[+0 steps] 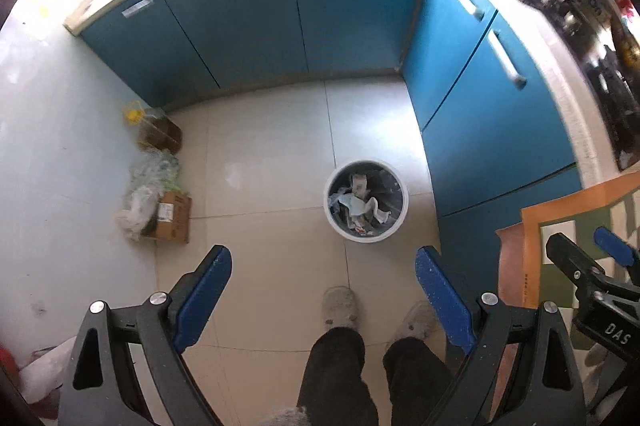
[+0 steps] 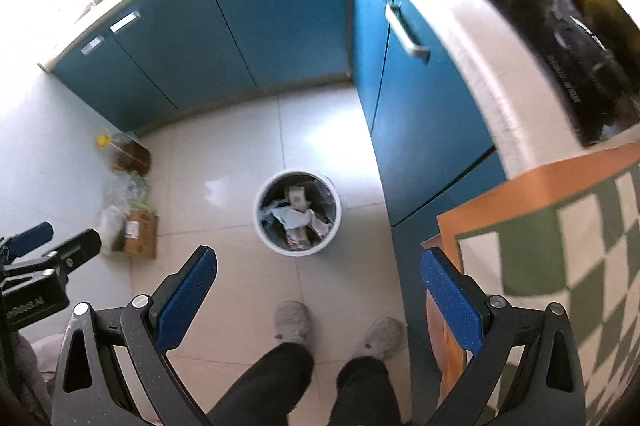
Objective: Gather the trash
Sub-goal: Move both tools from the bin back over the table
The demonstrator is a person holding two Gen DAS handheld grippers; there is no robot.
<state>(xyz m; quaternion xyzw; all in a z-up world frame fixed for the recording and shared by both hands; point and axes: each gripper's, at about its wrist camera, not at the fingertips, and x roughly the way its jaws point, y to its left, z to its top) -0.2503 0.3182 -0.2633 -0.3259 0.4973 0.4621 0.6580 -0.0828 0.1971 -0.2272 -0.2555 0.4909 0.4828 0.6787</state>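
A round white waste bin point(image 1: 403, 204) point(image 2: 338, 214) stands on the tiled floor, holding crumpled paper and wrappers point(image 1: 362, 204) point(image 2: 298, 216). My left gripper point(image 1: 323, 262) hangs well above the floor, open and empty, with the bin just beyond its fingertips. My right gripper point(image 2: 319, 264) is open and empty too, high above the floor with the bin ahead between its fingers. Each gripper shows at the edge of the other's view: the right one point(image 1: 592, 258) and the left one point(image 2: 52, 246).
Blue cabinets point(image 1: 248, 22) point(image 2: 416, 106) wrap the corner behind and right of the bin. A cardboard box point(image 1: 174, 216) point(image 2: 140, 234), plastic bags point(image 1: 148, 182) and an oil jug point(image 1: 156, 128) lie by the left wall. A checked cloth point(image 2: 560, 246) covers a surface at right. The person's slippered feet point(image 1: 340, 308) stand below.
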